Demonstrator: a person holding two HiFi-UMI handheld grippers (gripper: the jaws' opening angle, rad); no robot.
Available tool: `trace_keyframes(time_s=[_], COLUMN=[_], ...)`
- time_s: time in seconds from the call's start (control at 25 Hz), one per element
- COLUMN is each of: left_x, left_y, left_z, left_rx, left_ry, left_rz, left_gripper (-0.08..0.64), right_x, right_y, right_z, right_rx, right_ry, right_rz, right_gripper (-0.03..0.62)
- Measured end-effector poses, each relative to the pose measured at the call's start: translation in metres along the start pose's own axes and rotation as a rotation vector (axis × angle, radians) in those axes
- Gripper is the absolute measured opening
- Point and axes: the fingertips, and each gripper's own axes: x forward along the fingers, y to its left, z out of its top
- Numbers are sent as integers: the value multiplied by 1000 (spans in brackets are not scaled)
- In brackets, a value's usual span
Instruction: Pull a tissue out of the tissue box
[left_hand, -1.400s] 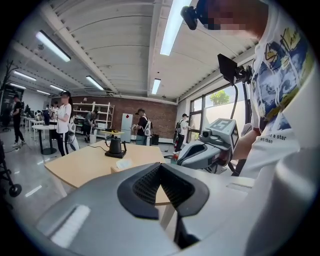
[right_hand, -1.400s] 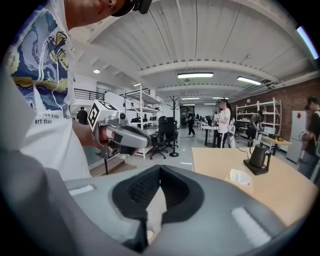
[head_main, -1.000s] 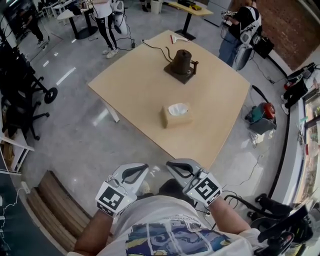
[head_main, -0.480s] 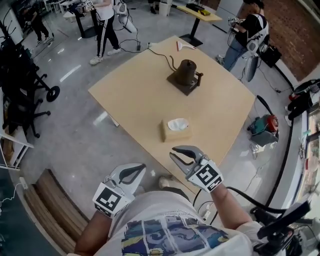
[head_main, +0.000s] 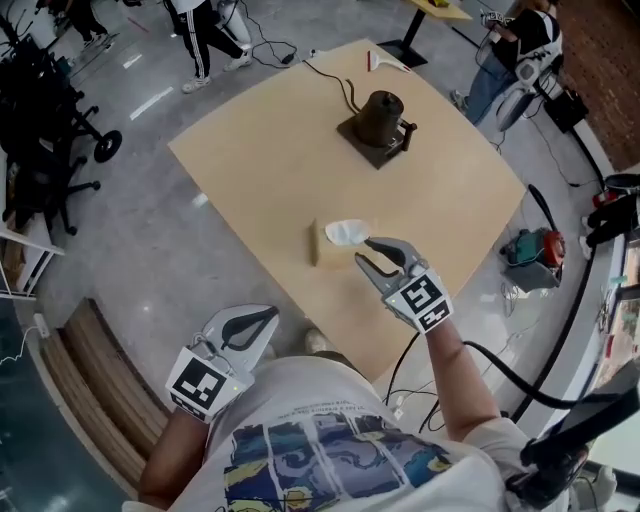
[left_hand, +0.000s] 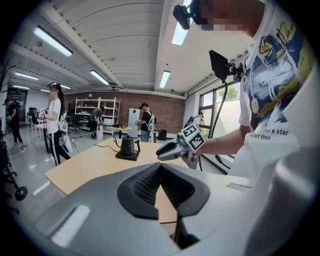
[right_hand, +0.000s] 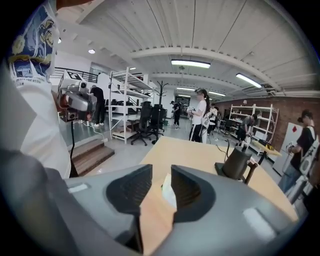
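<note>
Protruding tissue in tissue box

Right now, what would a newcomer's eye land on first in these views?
The right gripper, jaws opening with nothing gripped, reaches over the light wooden table towards the tan tissue box, where a white tissue pokes from the top. Farther across sits a dark kettle on its square base. The left gripper hangs off the table, by the person's body.

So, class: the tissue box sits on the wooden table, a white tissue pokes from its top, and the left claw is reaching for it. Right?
No: the right claw reaches for the tissue box, jaws opening, nothing gripped; the left claw hangs back by the person's body. The head view shows it.
</note>
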Motion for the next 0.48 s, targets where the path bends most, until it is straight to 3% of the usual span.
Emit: trace_keyframes(time_s=[0.16, 0.48], left_x=[9, 14], left_y=[3, 4], left_z=[2, -3], left_rx=[-13, -73], left_ry=[25, 92], left_rz=[34, 100], left_gripper=[5, 5], right_x=[21, 74], right_y=[-29, -65], right_z=[-27, -69], right_rx=[0, -38], right_ry=[52, 149], right_rz=[44, 135], right_gripper=[143, 152])
